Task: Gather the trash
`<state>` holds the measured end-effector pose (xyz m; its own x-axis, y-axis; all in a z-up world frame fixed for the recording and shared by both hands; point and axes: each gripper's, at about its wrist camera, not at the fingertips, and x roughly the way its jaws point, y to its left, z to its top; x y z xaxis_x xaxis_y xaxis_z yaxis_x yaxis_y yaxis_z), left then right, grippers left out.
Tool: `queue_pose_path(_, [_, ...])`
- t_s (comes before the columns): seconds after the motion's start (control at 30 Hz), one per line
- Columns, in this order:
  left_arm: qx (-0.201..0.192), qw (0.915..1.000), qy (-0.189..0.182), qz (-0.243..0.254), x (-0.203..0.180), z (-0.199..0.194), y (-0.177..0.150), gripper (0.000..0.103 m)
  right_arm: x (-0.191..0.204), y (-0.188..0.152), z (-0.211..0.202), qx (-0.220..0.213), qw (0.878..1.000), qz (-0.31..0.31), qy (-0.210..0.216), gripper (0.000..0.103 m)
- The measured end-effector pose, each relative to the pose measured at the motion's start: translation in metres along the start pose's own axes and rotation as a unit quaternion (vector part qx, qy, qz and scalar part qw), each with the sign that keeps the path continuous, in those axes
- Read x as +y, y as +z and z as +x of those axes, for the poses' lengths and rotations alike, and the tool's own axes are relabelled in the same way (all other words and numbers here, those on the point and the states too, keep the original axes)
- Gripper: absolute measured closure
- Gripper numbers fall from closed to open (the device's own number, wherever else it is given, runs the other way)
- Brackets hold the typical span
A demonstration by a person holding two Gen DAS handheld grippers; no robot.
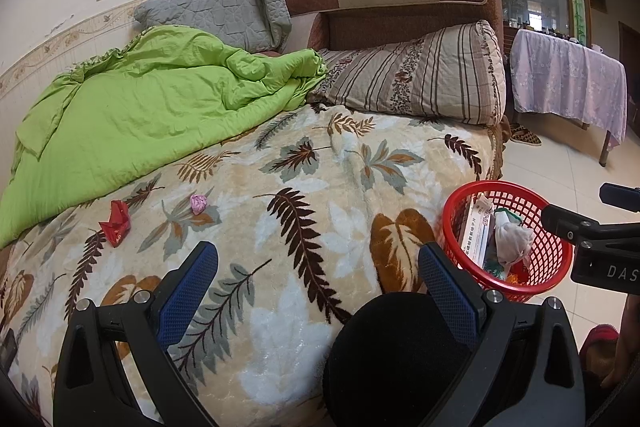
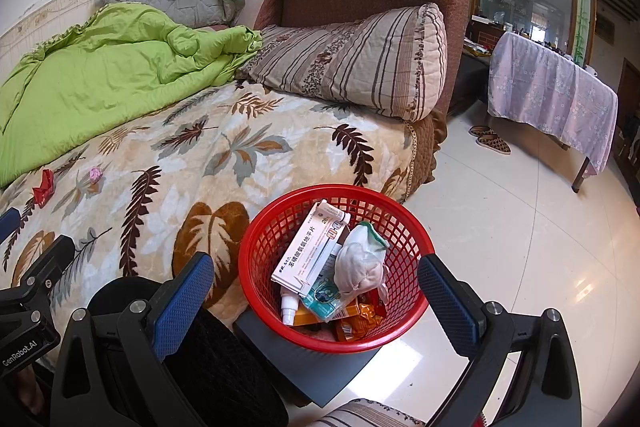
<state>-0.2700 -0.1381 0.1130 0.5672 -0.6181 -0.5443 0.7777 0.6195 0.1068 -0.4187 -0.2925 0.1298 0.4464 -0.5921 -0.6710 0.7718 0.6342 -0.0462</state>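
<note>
Both tongs wide, empty; red basket (image 2: 336, 307) half-filled, red wrapper (image 1: 116, 223) and pink wad (image 1: 198, 203) left at ten o'clock.

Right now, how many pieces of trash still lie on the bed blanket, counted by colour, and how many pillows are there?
Red trash on the blanket: 1, a red crumpled wrapper
Pink trash on the blanket: 1, a pink paper ball
Pillows: 2, a grey pillow and a striped pillow
Total: 4 things, 2 of them trash to collect.
</note>
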Motion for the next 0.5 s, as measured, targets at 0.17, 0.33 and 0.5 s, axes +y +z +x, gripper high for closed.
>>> queue_pose_path(0.17, [0.000, 1.0000, 0.000, 0.001, -0.0007, -0.0001, -0.0002, 0.003, 0.0011, -0.0008, 0.0009, 0.001, 1.000, -0.001, 0.000, 0.000])
queue_pose_path(0.33, [0.000, 1.0000, 0.001, 0.000, -0.0008, -0.0001, -0.0002, 0.003, 0.0012, -0.0017, 0.0029, 0.002, 1.000, -0.002, 0.001, 0.000])
queue_pose_path(0.5, [0.000, 1.0000, 0.001, 0.001, -0.0002, -0.0004, -0.0002, 0.003, 0.0016, -0.0012, 0.0023, 0.002, 1.000, -0.003, 0.001, 0.000])
